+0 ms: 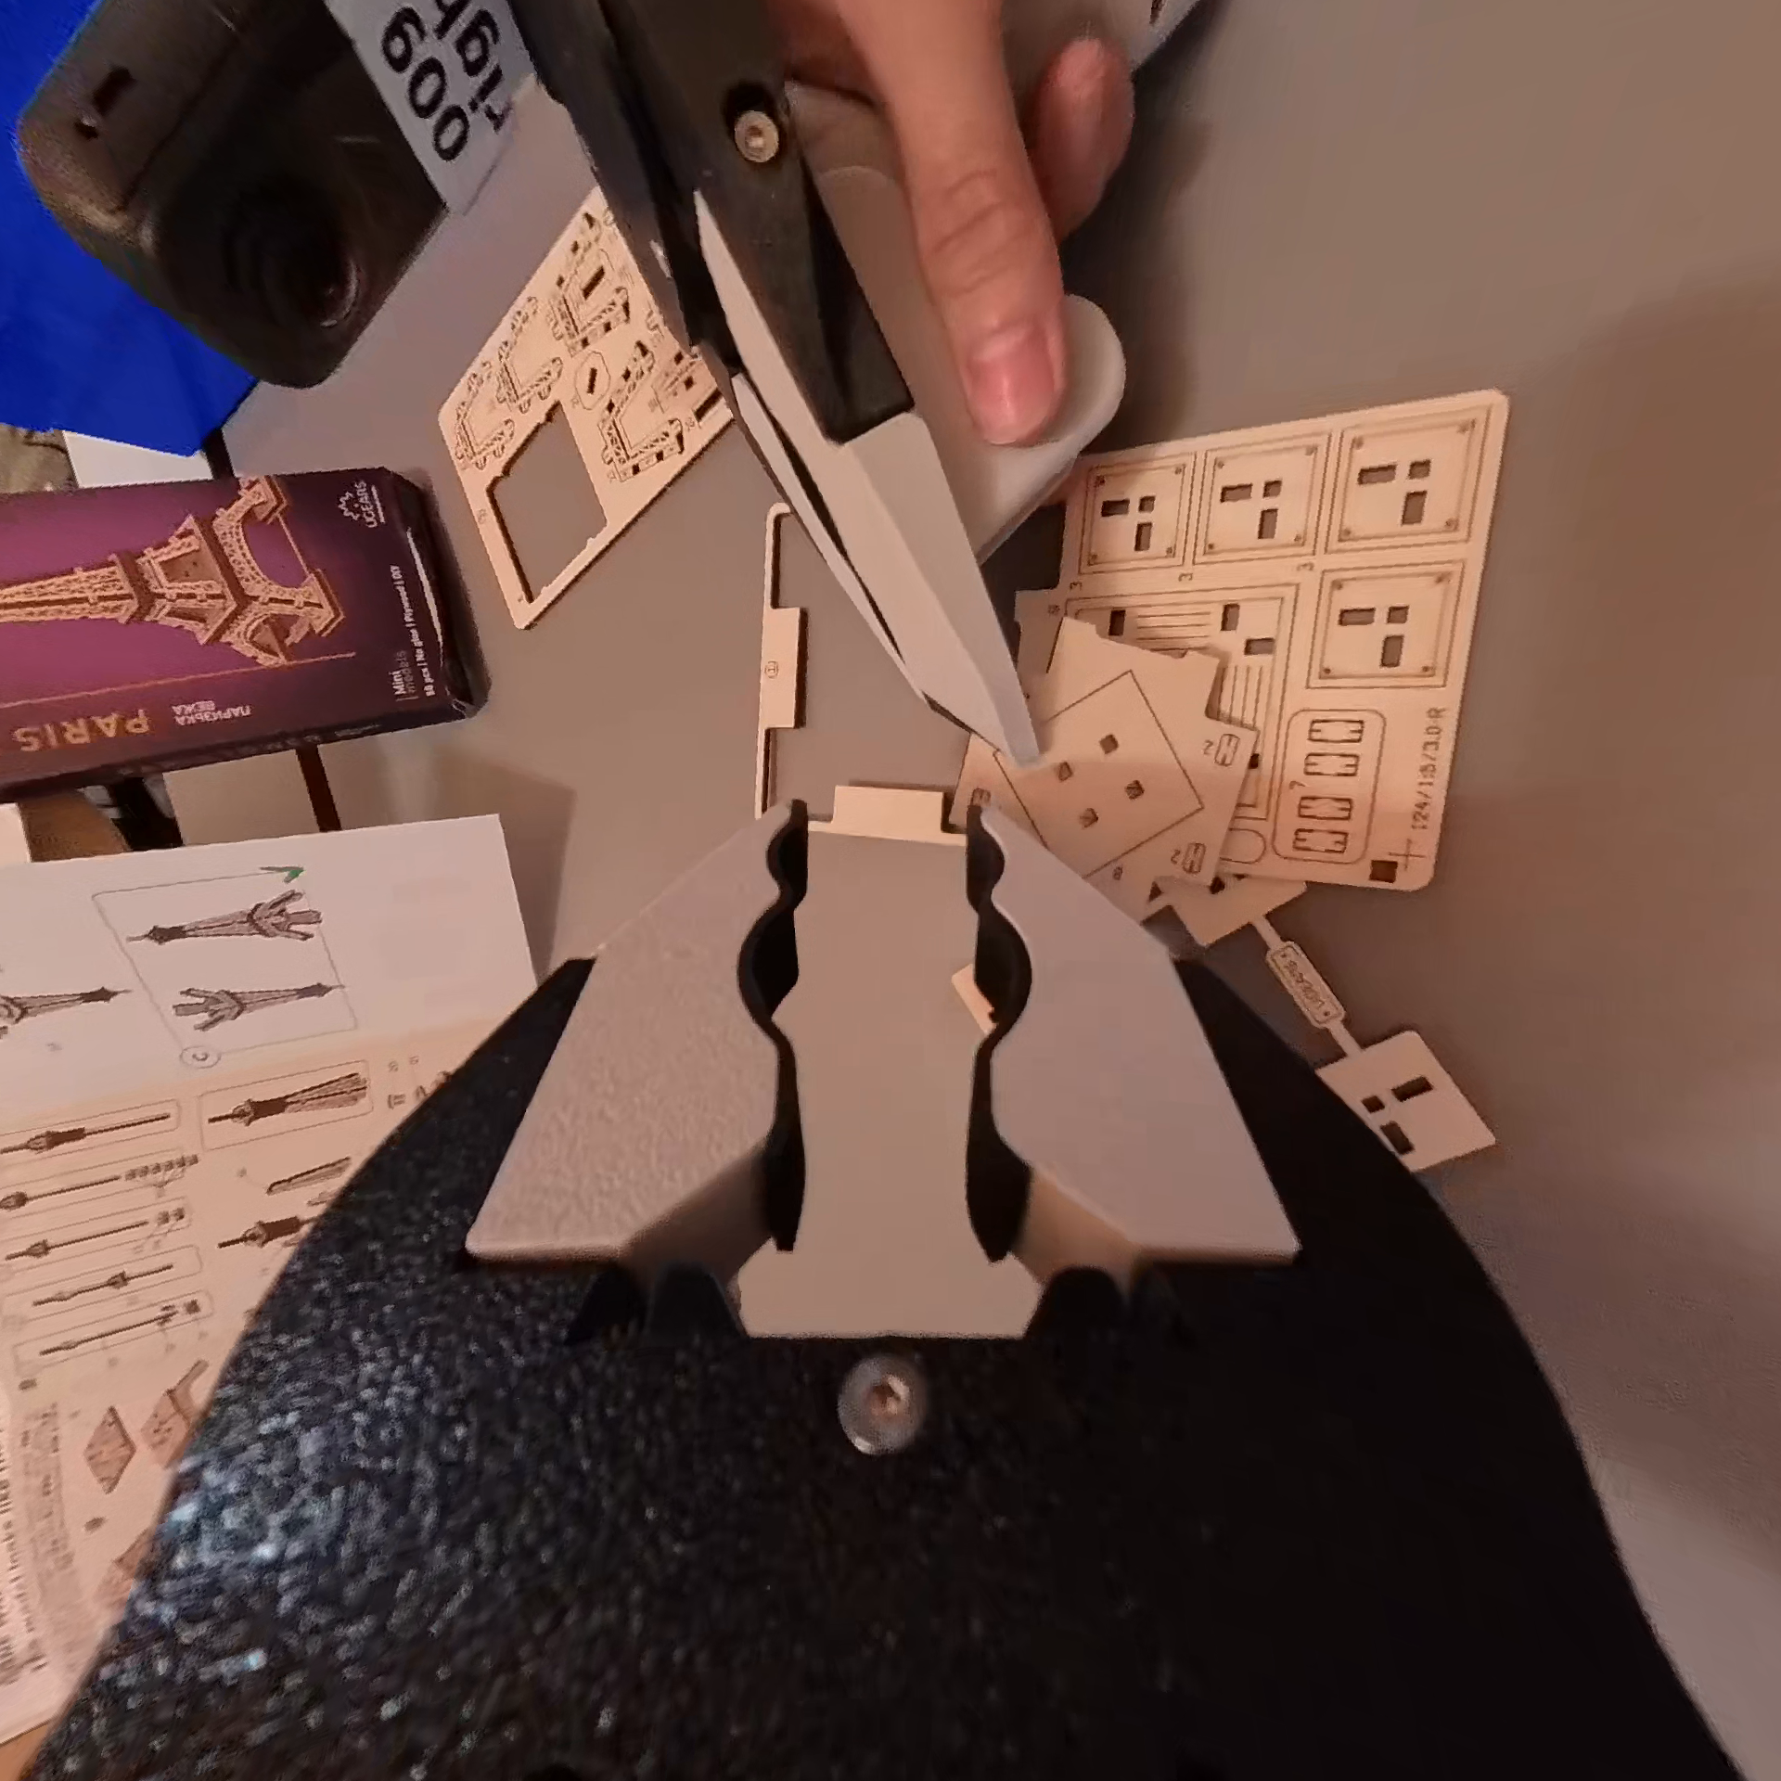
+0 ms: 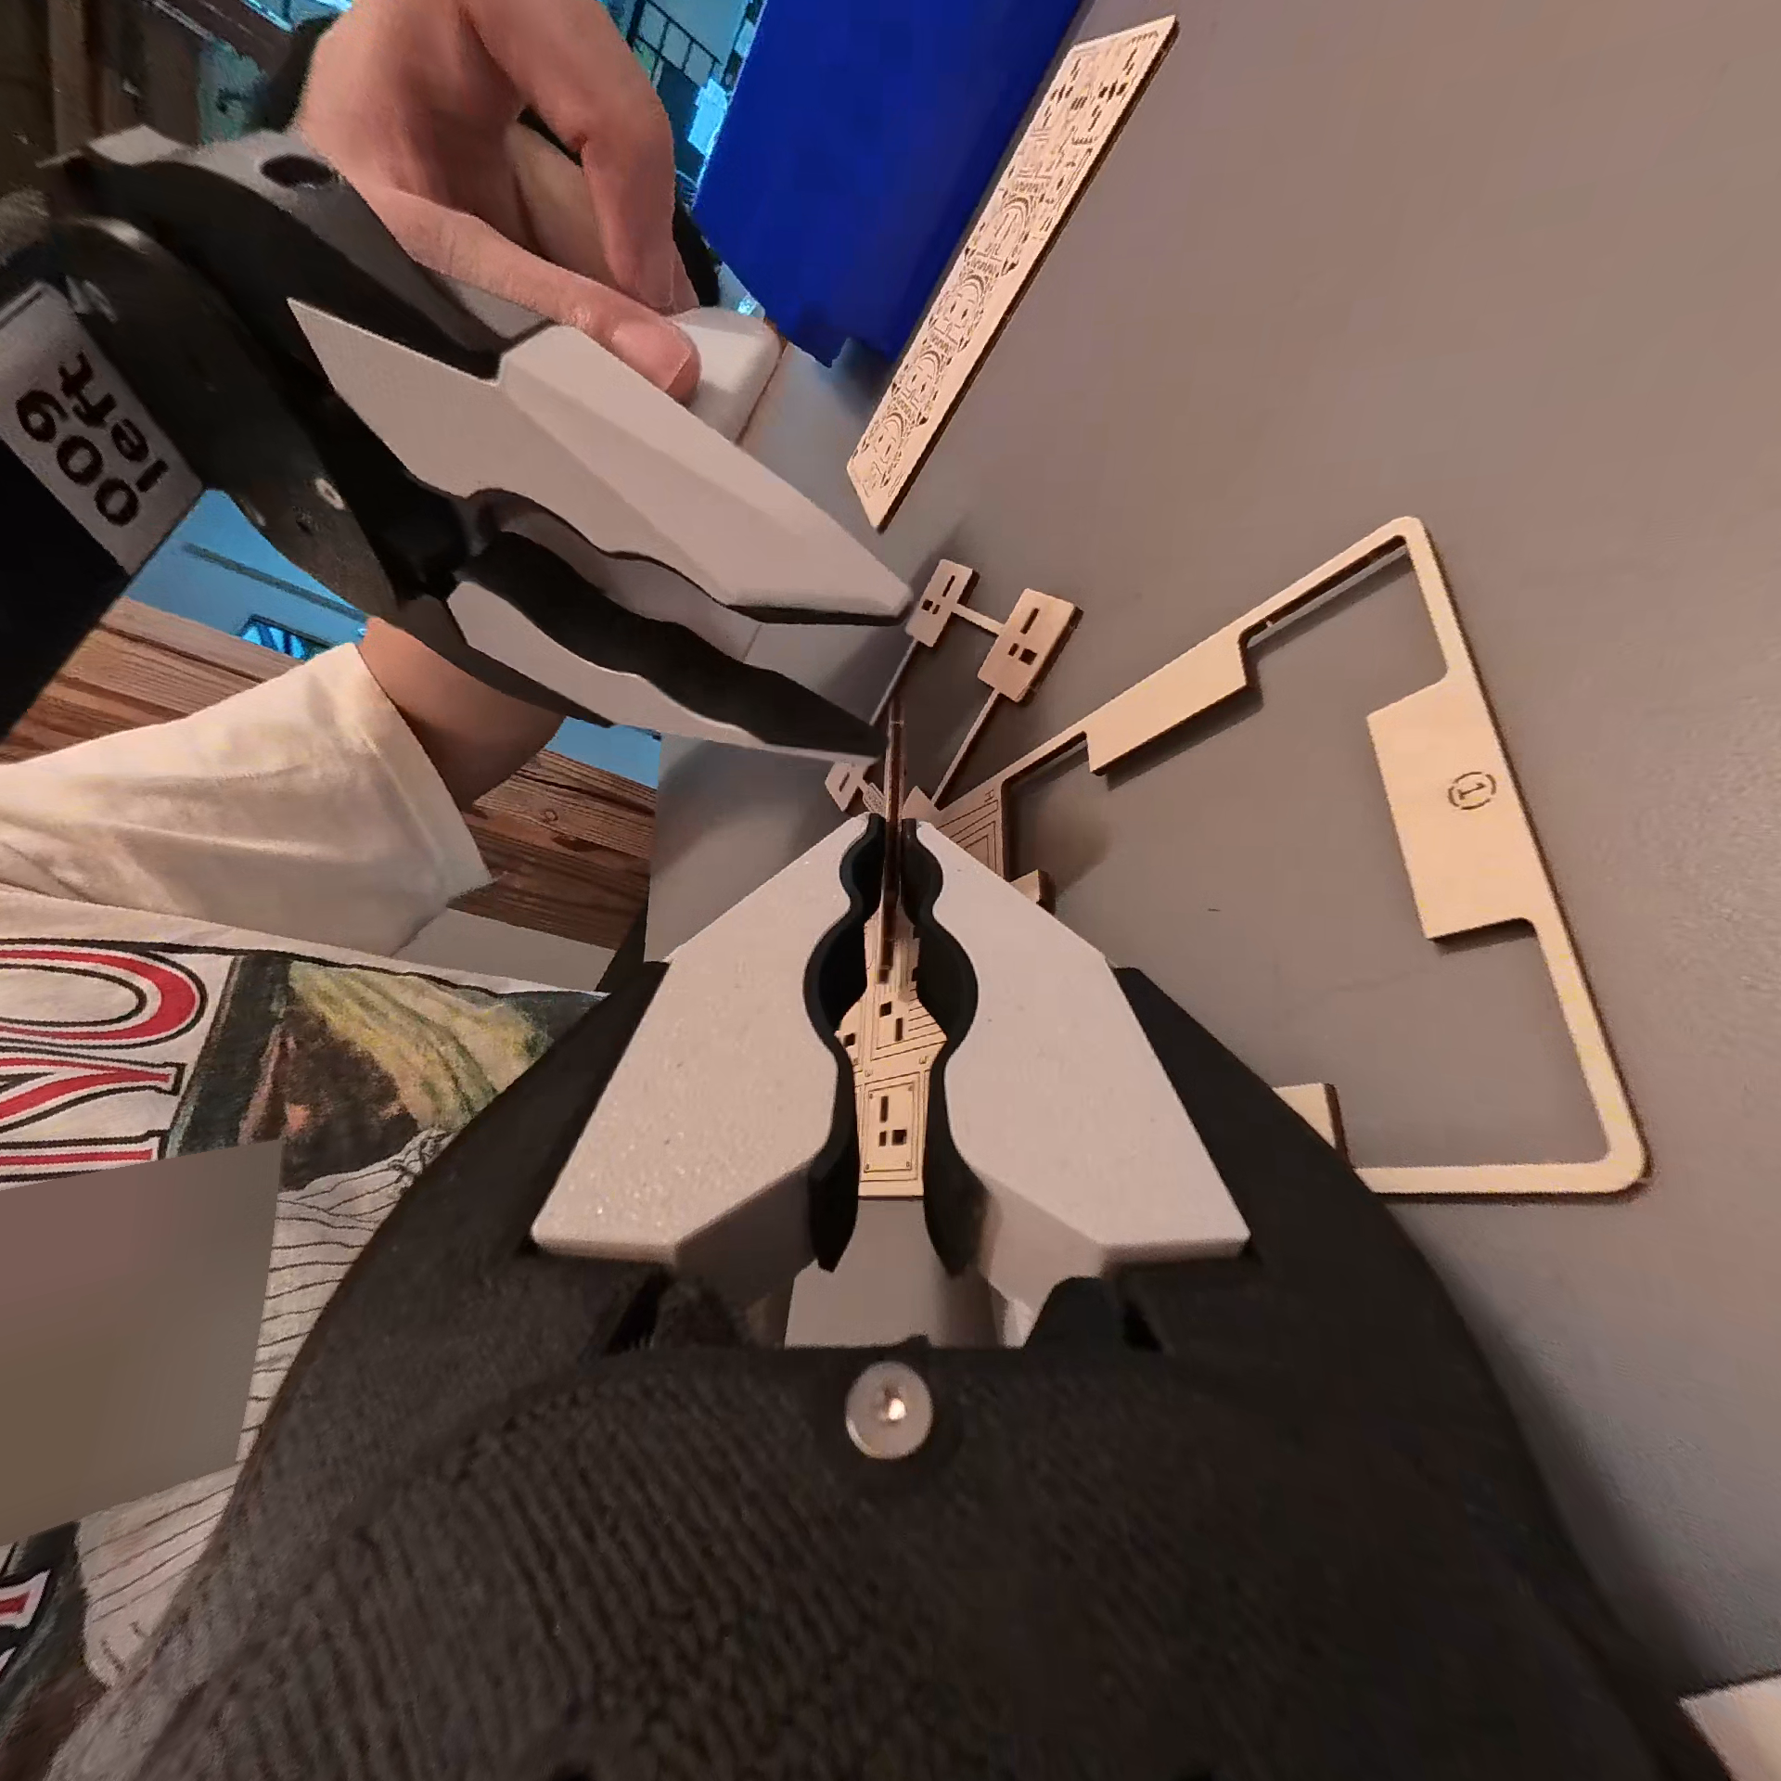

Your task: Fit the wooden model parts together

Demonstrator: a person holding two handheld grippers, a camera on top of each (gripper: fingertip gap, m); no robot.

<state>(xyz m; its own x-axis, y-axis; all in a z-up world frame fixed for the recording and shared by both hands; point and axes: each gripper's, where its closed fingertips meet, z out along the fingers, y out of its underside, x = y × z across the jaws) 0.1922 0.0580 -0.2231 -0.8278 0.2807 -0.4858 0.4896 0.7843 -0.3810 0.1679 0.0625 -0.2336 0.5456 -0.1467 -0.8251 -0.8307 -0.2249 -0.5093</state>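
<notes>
Wooden panel [image 2: 892,867] edge-on, pinched in right tongs [image 2: 891,829]; left view shows it flat.

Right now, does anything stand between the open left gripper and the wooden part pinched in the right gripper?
Nothing visible does. The left gripper has its open tips right at the free end of the wooden part, which the right gripper pinches edge-on. Only a bare gap separates them.
</notes>
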